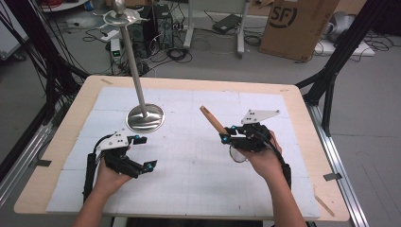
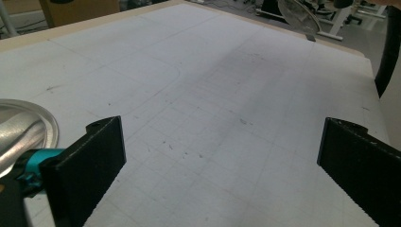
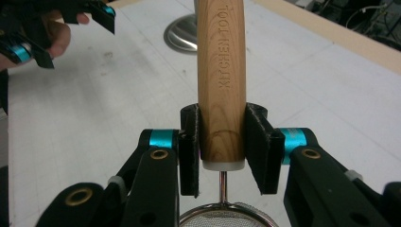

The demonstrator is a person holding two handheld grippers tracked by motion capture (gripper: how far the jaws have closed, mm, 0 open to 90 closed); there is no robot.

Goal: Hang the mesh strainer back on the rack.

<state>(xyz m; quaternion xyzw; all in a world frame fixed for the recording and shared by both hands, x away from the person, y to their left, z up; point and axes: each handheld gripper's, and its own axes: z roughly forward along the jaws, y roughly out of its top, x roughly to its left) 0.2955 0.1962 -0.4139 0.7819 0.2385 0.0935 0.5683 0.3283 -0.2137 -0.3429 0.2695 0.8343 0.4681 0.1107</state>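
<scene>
Over on the left side of the high view, the left gripper [image 1: 142, 152] rests low above the white gridded mat [image 1: 189, 189], held in the person's left hand [image 1: 109, 177], its jaws spread wide apart with nothing between them. Its own camera confirms this: the two black jaws stand far from each other at the bottom corners, with bare mat in the gap. Just ahead of that gripper and slightly to its right stands a metal stand [image 1: 137, 80], a round shiny base with a tall thin pole rising from it; the base's edge shows beside the left jaw in the left gripper view [image 2: 28, 127].

Farther right, well apart from the left gripper, the right gripper [image 1: 227, 135] is held in the right hand [image 1: 265, 161] and is clamped on the wooden handle [image 1: 213, 120] of a small mesh strainer [image 1: 238, 154]. In the right gripper view the jaws press on both sides of the handle's [image 3: 221, 71] lower end, near the white collar where the wire stem begins; the words KITCHEN TOOL are stamped on the wood. The handle points forward and leftward away from the gripper, while the strainer's [image 3: 227, 215] round mesh bowl sits back beneath the gripper body, close to the hand.
</scene>
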